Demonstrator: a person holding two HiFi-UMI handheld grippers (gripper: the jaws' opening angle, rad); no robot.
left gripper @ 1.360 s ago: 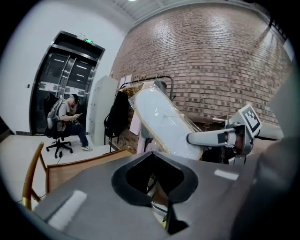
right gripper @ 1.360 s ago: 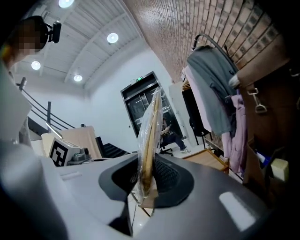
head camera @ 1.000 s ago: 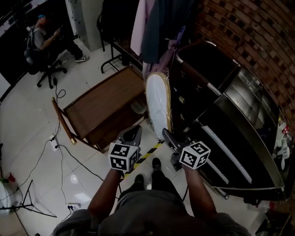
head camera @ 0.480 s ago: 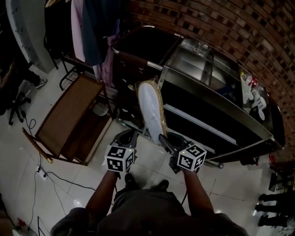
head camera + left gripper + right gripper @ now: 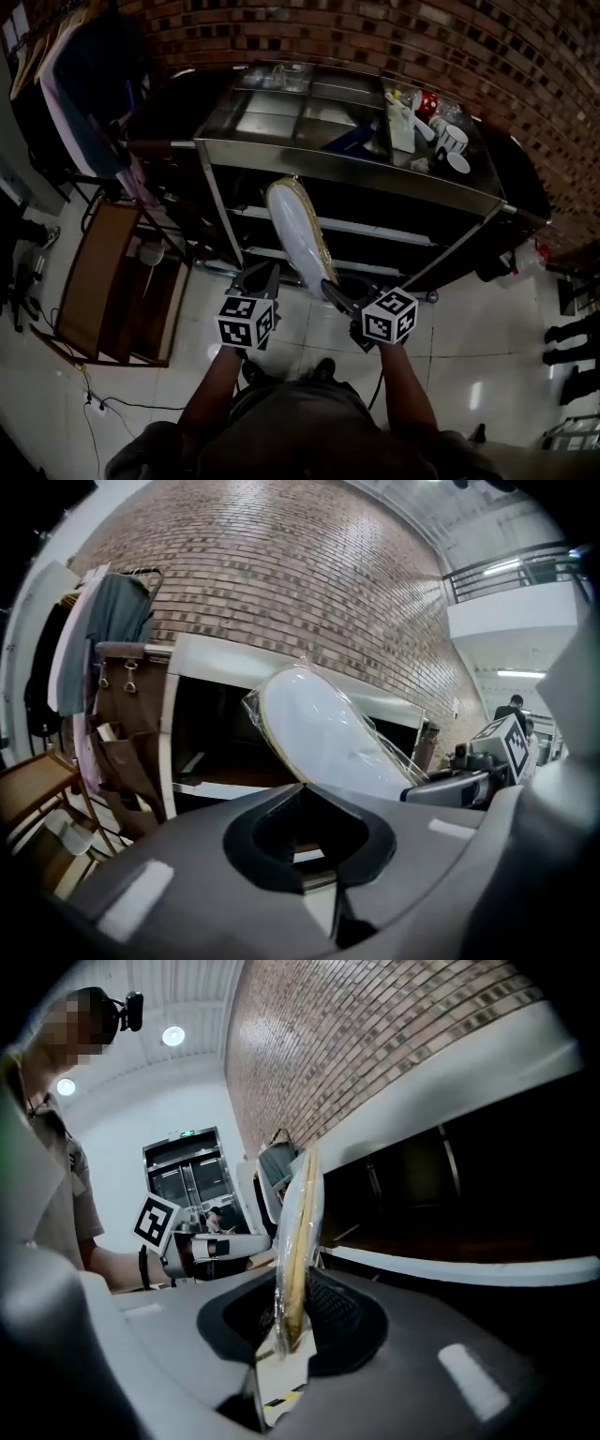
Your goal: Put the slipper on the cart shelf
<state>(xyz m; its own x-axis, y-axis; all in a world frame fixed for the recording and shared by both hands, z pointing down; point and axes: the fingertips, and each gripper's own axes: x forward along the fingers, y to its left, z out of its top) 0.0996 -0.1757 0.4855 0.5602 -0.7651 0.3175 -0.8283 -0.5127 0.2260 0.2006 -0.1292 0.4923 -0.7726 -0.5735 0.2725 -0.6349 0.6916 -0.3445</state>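
A white slipper [image 5: 294, 232] with a tan rim, wrapped in clear plastic, stands out from my right gripper [image 5: 329, 285], which is shut on its heel end. Its toe points at the metal cart [image 5: 212, 190], level with the dark lower shelves. In the right gripper view the slipper [image 5: 298, 1227] is edge-on between the jaws of my right gripper [image 5: 291, 1283]. My left gripper [image 5: 260, 274] hovers just left of the slipper, shut and holding nothing. The left gripper view looks past my left gripper [image 5: 302, 789] at the slipper's sole [image 5: 323, 733] in front of the cart [image 5: 216, 658].
Cups and bottles [image 5: 433, 127] stand on the cart's top right. A wooden frame [image 5: 108, 281] lies on the floor at left, under hanging clothes [image 5: 80, 80]. A brick wall [image 5: 422, 37] backs the cart. Someone's shoes [image 5: 562, 333] show at far right.
The view has swung from the wooden frame to the cart, which now sits straight ahead. Both grippers and the held slipper came with it. The grip looks unchanged.
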